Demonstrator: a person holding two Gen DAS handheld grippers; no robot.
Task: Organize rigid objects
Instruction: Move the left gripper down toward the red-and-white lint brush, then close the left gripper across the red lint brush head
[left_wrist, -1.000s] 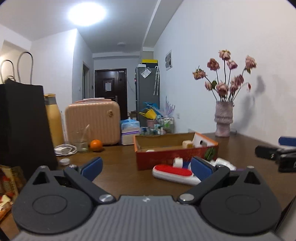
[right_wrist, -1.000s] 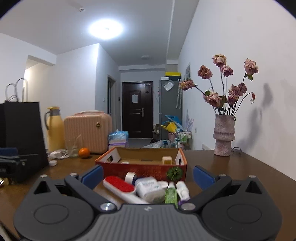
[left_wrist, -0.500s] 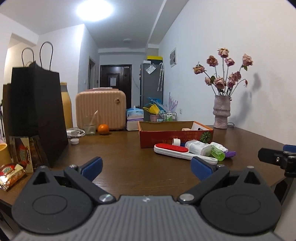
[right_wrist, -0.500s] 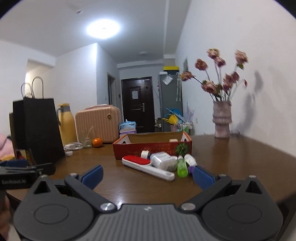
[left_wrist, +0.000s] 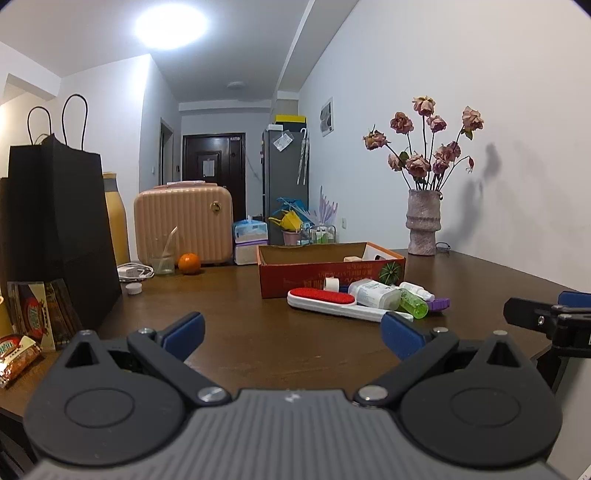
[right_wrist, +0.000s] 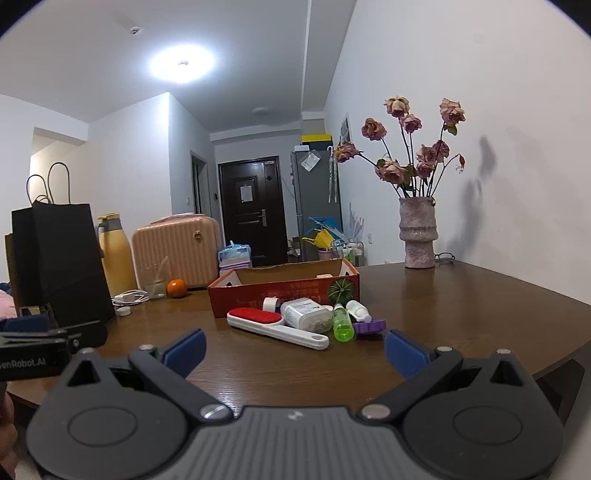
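An orange cardboard box (left_wrist: 332, 273) (right_wrist: 284, 288) stands open in the middle of the brown table. In front of it lie a red-and-white lint brush (left_wrist: 332, 304) (right_wrist: 273, 326), a white bottle (left_wrist: 373, 293) (right_wrist: 306, 314), a green bottle (left_wrist: 415, 306) (right_wrist: 342, 326), a small white bottle (right_wrist: 358, 310), a purple piece (right_wrist: 369, 326) and a white tape roll (right_wrist: 269, 303). My left gripper (left_wrist: 293, 330) is open, empty, near the table's front edge. My right gripper (right_wrist: 295, 352) is likewise open and empty, short of the pile.
A black paper bag (left_wrist: 55, 229) and snack packets (left_wrist: 26, 332) stand at the left. Behind are a yellow flask (right_wrist: 114, 254), a pink case (left_wrist: 183, 225), a glass (left_wrist: 162, 258) and an orange (left_wrist: 189, 263). A vase of dried roses (right_wrist: 417, 232) is back right.
Both grippers have pulled back from the box and pile towards the table's front edge, so the objects look smaller and farther. Both stay open and empty.
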